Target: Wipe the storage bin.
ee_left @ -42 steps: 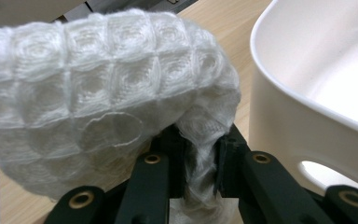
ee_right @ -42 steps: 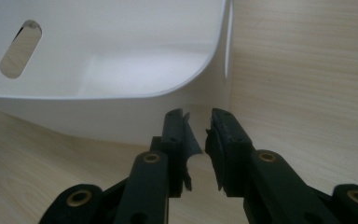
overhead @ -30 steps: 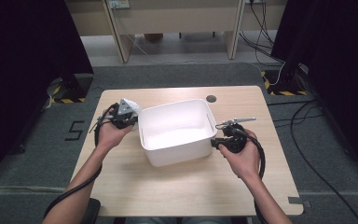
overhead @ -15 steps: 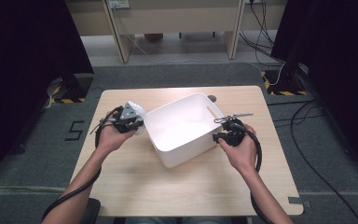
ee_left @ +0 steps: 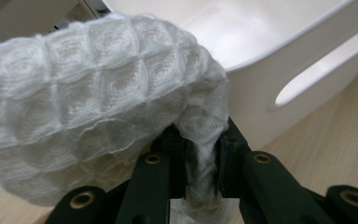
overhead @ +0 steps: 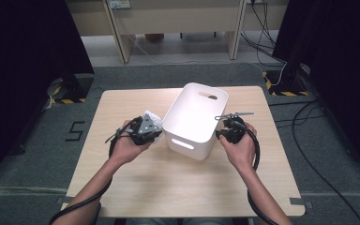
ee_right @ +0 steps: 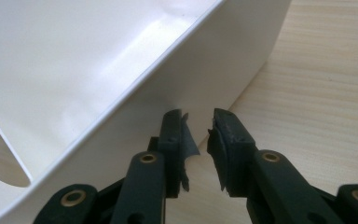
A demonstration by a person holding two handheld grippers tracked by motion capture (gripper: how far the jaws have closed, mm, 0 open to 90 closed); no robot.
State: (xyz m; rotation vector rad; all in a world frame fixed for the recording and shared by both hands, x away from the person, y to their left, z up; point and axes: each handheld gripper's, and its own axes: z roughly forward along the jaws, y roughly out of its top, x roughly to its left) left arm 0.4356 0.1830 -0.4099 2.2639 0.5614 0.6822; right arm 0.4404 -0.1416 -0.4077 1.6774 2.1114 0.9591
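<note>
Left gripper [ee_left: 200,154] pinches white waffle cloth [ee_left: 93,102] just beside white bin [overhead: 194,119]. Right gripper [ee_right: 198,135] narrowly parted, nothing between, just closing slightly, against bin's outer wall on surface [overhead: 178,187].

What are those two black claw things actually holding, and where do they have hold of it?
The left gripper pinches a white waffle-weave cloth by a bunched fold at its edge. The right gripper holds nothing: its jaws stand slightly apart beside the white bin.
</note>
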